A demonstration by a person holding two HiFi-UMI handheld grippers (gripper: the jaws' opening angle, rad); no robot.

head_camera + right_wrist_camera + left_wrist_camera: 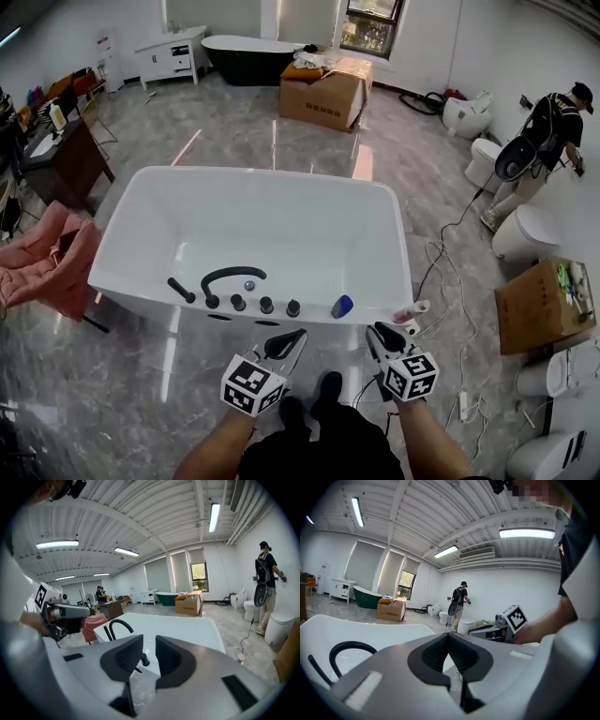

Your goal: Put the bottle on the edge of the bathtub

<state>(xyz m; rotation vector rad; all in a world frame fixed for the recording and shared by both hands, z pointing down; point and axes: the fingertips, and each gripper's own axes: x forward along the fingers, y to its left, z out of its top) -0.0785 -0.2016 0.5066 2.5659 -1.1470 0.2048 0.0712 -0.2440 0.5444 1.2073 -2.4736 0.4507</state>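
Just in front of the bathtub (131, 292), the left gripper (286, 341) and right gripper (384, 336) are pale grey with black ribbed pads (123, 660). Each carries a white cube (251, 386) printed with black square markers. The person wears dark clothing and black shoes (328, 384).

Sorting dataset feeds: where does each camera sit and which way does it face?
Head view: on the head, down at the bathtub; both forearms, left hand-held gripper, right hand-held gripper show.
Left gripper view: rides the left one, faces over the tub; own jaws, right forearm show.
Right gripper view: rides the right one, faces the window; own jaws show.
Shared: black faucet.
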